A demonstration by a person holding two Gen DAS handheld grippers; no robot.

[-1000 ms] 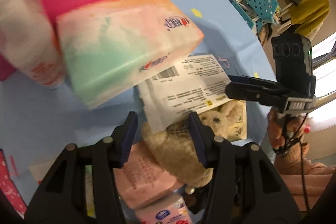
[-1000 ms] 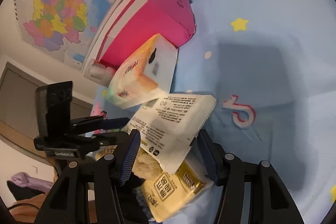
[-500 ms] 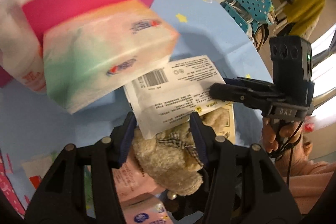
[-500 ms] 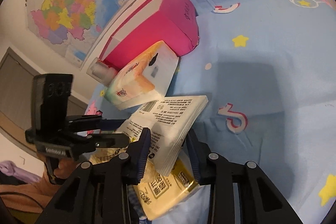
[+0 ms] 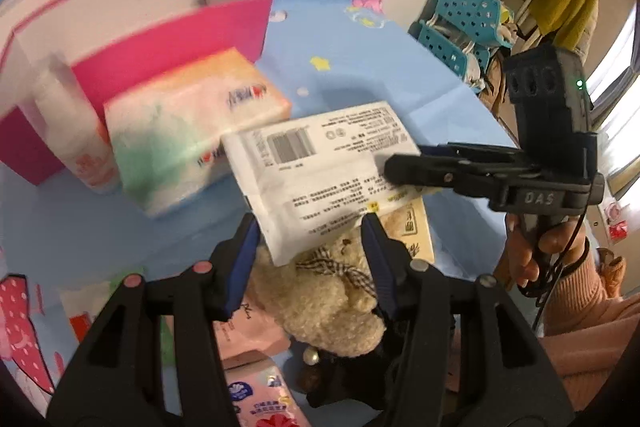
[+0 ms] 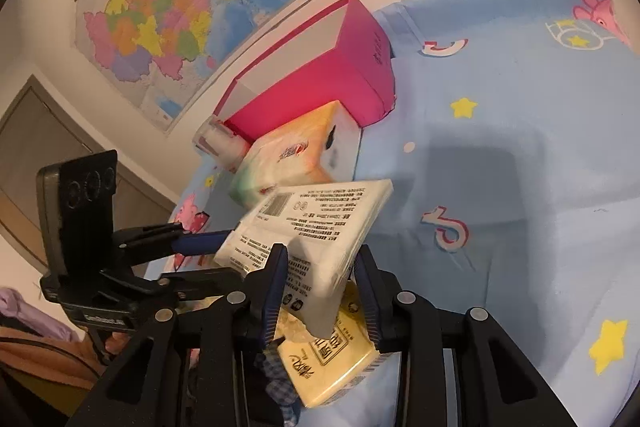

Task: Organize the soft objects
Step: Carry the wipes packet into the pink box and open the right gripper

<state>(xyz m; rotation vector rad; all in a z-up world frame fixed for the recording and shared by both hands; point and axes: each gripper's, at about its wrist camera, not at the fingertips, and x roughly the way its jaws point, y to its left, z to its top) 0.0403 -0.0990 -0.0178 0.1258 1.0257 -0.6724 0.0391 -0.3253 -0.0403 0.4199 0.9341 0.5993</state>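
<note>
The right hand-held gripper (image 6: 320,287) was clamped on a white tissue pack (image 6: 316,227) with printed text and a barcode — its blue pads pressed both sides of the pack's near corner, and the pack sat tilted, lifted off the things below it. In the left wrist view that same pack (image 5: 320,167) hung over a cream teddy bear (image 5: 324,303), with the right tool's black finger laid across its right edge.

The left hand-held gripper (image 5: 310,255) stood part-way apart around the bear's head and checked bow; the white pack's near corner dipped between its fingertips. Whether its pads actually pressed the bear I could not tell.

Under the lifted pack lay a yellow packet (image 6: 332,363) on the blue patterned sheet (image 6: 520,187). Farther off, a pastel tissue pack (image 5: 188,127) rested against the front of an open pink box (image 5: 168,39), with a white roll (image 5: 76,143) just to its left. Pink wipes packs (image 5: 260,395) lay near the left tool — a hand (image 5: 532,247) in a pink sleeve gripped the right tool's handle.
</note>
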